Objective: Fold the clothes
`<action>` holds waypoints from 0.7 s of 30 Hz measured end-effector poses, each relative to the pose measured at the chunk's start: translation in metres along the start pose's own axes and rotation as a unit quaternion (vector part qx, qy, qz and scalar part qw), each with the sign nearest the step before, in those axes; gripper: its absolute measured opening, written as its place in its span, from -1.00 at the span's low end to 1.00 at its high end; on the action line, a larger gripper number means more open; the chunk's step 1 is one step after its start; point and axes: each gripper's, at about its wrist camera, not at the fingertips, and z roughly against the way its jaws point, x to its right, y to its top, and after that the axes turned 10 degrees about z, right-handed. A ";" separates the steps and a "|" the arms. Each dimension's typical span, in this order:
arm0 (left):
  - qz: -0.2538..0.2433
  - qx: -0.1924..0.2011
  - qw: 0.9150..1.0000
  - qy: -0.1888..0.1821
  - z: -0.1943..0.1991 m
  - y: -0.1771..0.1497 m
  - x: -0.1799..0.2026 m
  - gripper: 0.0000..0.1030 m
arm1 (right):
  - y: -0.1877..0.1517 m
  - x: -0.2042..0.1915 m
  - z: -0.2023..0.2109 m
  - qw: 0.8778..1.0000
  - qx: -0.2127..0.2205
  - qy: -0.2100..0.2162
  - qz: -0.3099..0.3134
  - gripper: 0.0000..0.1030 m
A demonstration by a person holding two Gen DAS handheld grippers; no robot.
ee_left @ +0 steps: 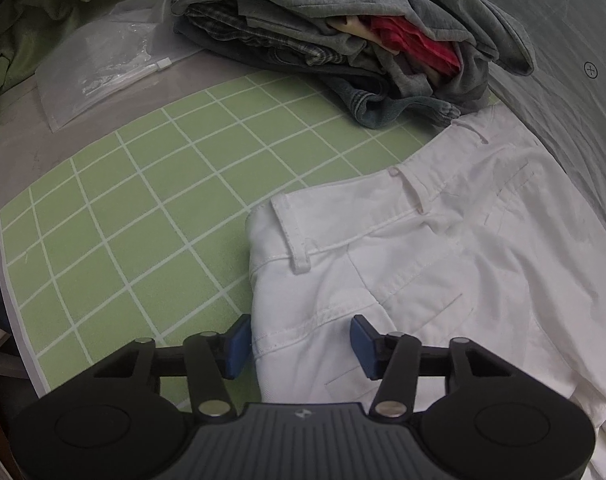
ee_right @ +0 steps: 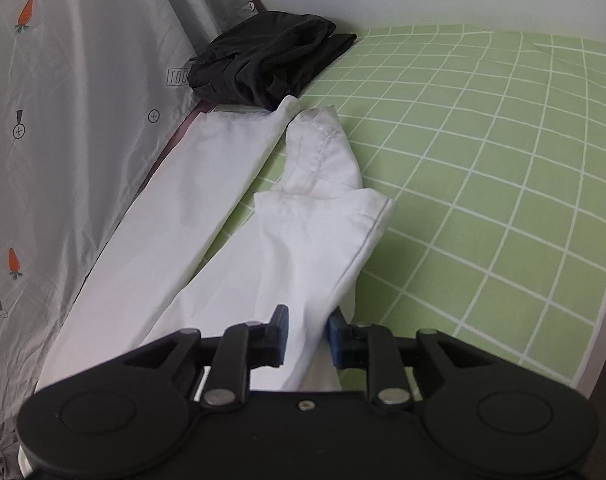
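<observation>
Across the green grid mat (ee_right: 483,168) your white trousers (ee_left: 443,264) lie stretched out along the grey carrot-print sheet (ee_right: 63,140), waistband toward the heap of grey, plaid and red clothes (ee_left: 343,40), legs running out toward the black bundle (ee_right: 263,64) at the far end. One leg lies flat and straight against the sheet; the other is rumpled, its hem end doubled back on itself near the cuff. A clear zip bag (ee_left: 103,76) sits off the mat's corner, out of your way. Your left gripper (ee_left: 301,344) hovers over the seat edge of the trousers below the waistband, its blue pads well apart with cloth between them but not pinched. Your right gripper (ee_right: 307,338) straddles a raised ridge of the rumpled leg, jaws narrowed around it; whether the pads truly bite the fabric you cannot tell from this view. This looks like the lengthwise stage, with the two legs yet to lie one on the other. Before they can stack cleanly, that kinked hem needs smoothing out, and both grips need hold of the same edge.
</observation>
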 end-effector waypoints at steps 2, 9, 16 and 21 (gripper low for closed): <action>0.012 -0.001 1.000 -0.008 0.002 0.001 -0.004 -0.52 | 0.004 -0.001 0.004 1.000 0.016 -0.010 0.013 -0.59; 0.032 0.028 0.999 -0.032 0.026 -0.001 -0.013 -0.77 | 0.021 0.011 0.028 0.997 0.066 -0.032 0.035 -0.96; 0.017 0.076 0.996 -0.040 0.086 -0.002 -0.025 -0.78 | 0.051 0.057 0.075 0.987 0.143 -0.067 -0.032 -0.97; 0.034 0.093 0.995 -0.024 0.122 -0.008 -0.041 -0.79 | 0.056 0.061 0.095 0.984 0.161 -0.070 -0.016 -0.97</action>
